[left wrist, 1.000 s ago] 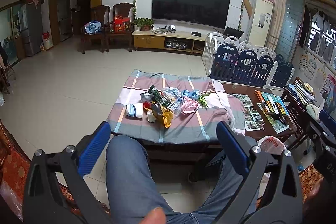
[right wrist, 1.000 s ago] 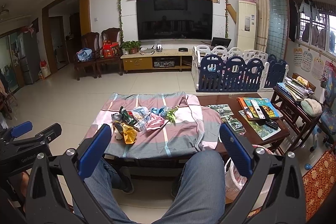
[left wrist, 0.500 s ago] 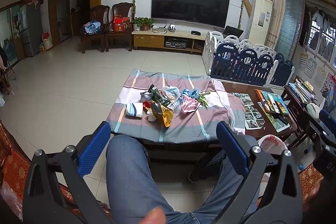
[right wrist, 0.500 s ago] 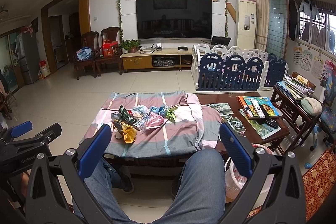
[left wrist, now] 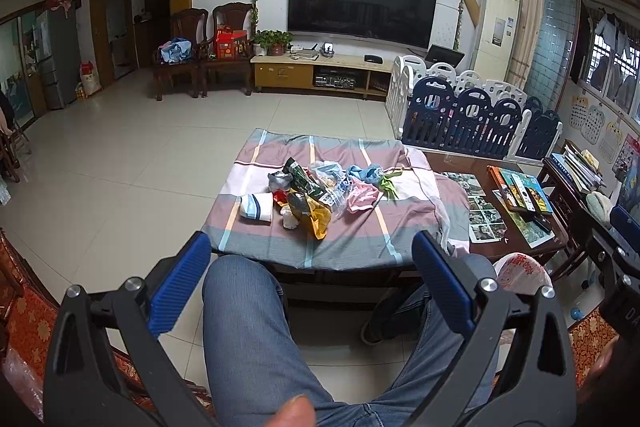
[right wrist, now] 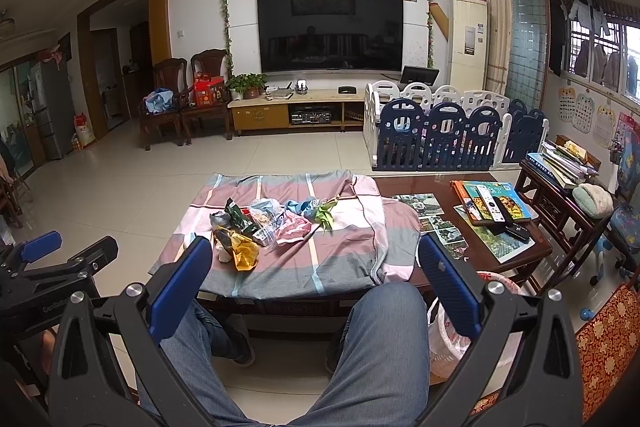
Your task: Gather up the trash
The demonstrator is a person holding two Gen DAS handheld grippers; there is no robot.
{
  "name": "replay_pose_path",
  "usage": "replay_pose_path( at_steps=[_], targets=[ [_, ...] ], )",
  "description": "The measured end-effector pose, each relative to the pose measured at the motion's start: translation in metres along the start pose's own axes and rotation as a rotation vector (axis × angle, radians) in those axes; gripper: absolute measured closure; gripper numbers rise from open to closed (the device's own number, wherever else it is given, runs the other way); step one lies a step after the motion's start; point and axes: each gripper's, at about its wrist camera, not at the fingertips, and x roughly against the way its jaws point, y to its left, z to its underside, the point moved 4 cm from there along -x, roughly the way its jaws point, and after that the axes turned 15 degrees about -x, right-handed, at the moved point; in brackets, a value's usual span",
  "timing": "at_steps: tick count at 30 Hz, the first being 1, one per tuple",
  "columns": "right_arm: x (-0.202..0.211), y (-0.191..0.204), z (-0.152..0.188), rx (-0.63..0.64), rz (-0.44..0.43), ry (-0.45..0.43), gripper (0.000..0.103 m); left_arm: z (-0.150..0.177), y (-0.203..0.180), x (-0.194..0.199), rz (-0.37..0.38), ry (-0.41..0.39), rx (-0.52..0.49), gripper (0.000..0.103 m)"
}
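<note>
A heap of trash point(left wrist: 316, 189) point(right wrist: 256, 227) lies on a striped cloth point(left wrist: 348, 239) point(right wrist: 344, 267) over a low table: a yellow wrapper point(left wrist: 314, 217), a dark green packet point(left wrist: 304, 181), clear plastic, pink and blue scraps, a white and blue roll point(left wrist: 256, 207). My left gripper point(left wrist: 310, 265) hangs open above a person's jeans-clad knee, well short of the table. The right gripper point(right wrist: 314, 263) is open too, over the other knee. A bin lined with a white and red bag point(left wrist: 520, 269) point(right wrist: 452, 331) stands on the floor at the table's right corner.
Books and remotes point(right wrist: 496, 207) and photos point(left wrist: 484, 211) lie on the bare wooden part of the table. A side table with stacked books point(right wrist: 560, 163) is at right, a blue and white playpen fence point(right wrist: 452, 135) behind, the tiled floor point(left wrist: 120, 163) at left.
</note>
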Motion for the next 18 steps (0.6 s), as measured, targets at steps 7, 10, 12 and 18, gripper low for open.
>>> replay_pose_path(
  at_steps=[7, 10, 12, 18],
  targets=[
    [-0.0006, -0.0004, 0.0004, 0.0, 0.001, 0.0, 0.003, -0.0025, -0.0001, 0.0, 0.001, 0.003, -0.003, 0.003],
    [-0.0006, -0.0007, 0.0009, -0.003, 0.0, 0.002, 0.003, -0.0037, 0.0002, -0.0008, 0.0, 0.004, -0.003, 0.003],
    [-0.0005, -0.0001, 0.0007, 0.001, 0.001, 0.001, 0.003, -0.0033, 0.0004, -0.0018, 0.0, 0.005, -0.004, 0.003],
    [-0.0006, -0.0031, 0.0016, 0.0, 0.001, 0.004, 0.003, -0.003, 0.0003, -0.0026, 0.001, 0.007, -0.004, 0.003]
  ],
)
